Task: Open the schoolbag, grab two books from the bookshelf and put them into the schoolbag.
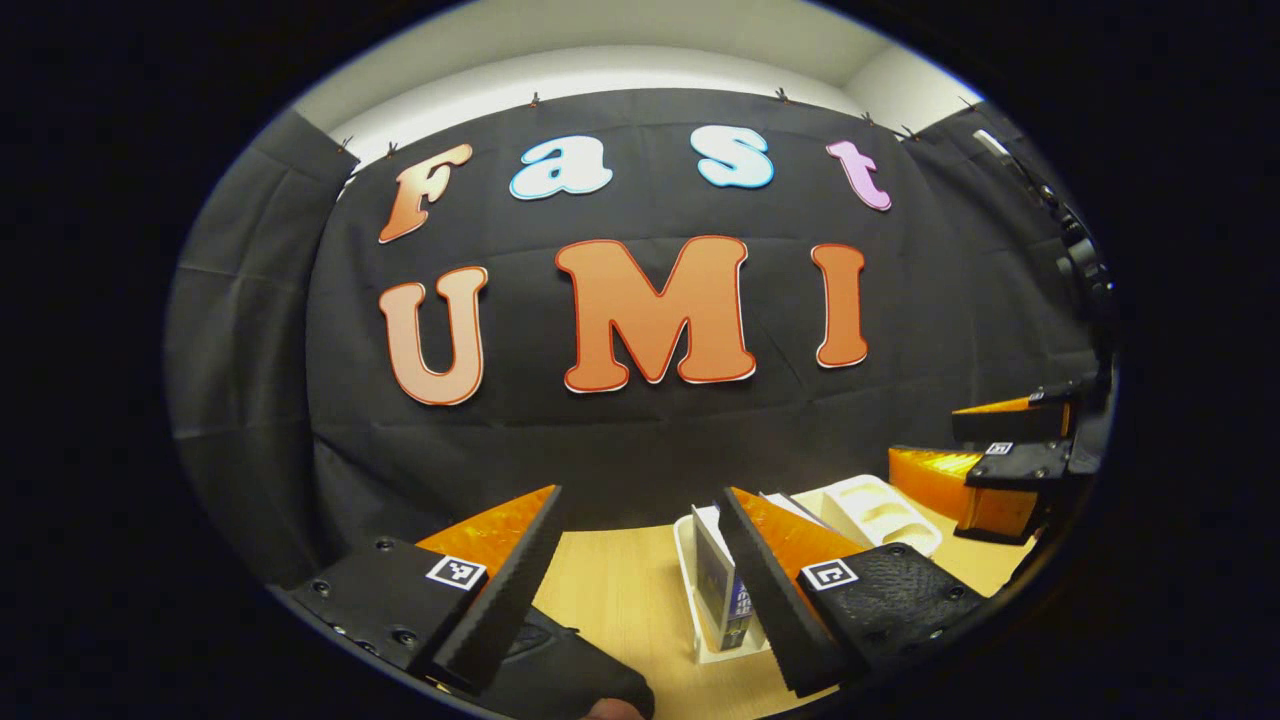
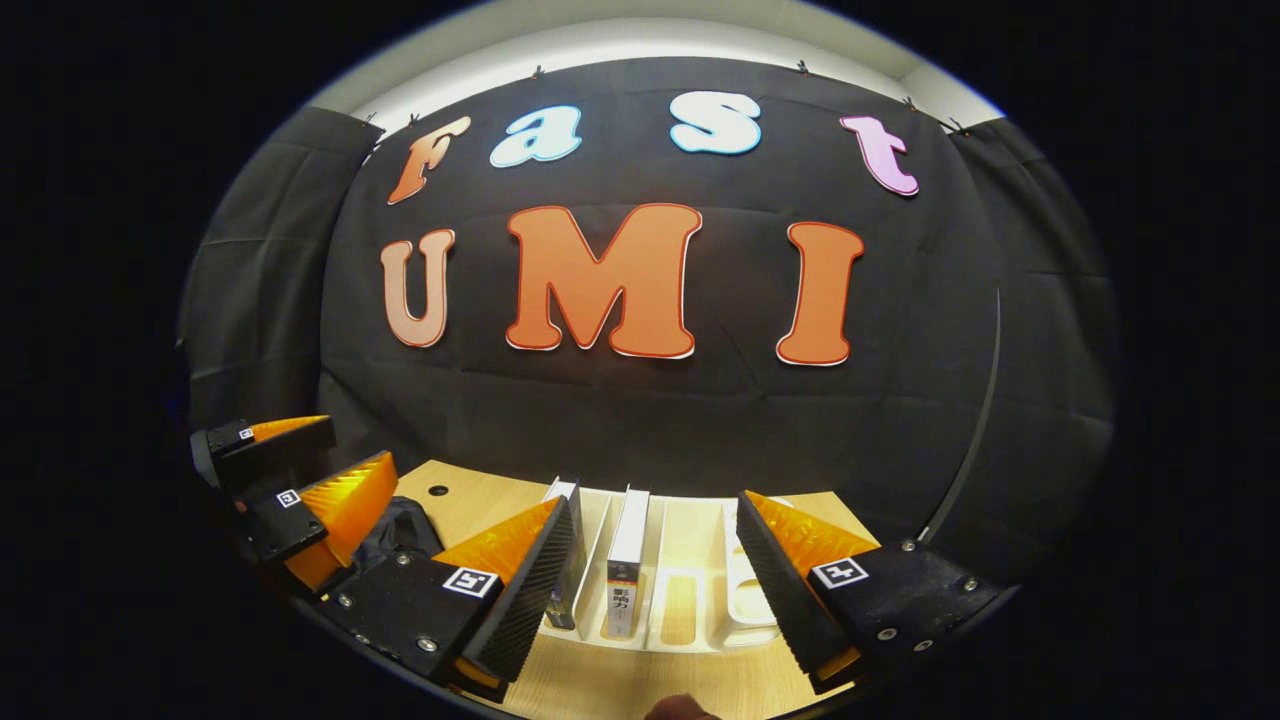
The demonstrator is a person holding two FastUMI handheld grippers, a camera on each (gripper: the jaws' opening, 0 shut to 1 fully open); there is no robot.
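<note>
A white bookshelf rack (image 2: 690, 610) stands on the wooden table with two upright books in its slots: a white-spined book (image 2: 628, 555) and a darker book (image 2: 566, 560) partly behind my finger. My right gripper (image 2: 657, 505) hovers open just in front of the rack, with the white-spined book in line with its gap. In the left gripper view the rack (image 1: 686, 560) and a blue-covered book (image 1: 718, 585) sit low at centre right. My left gripper (image 1: 640, 492) is open above the black schoolbag (image 1: 560, 670). The schoolbag (image 2: 400, 530) lies left of the rack.
The right gripper (image 1: 925, 443) shows at the right of the left gripper view, and the left gripper (image 2: 360, 443) at the far left of the right gripper view. Bare wooden table (image 1: 620, 590) lies between bag and rack. The black cloth wall stands close behind.
</note>
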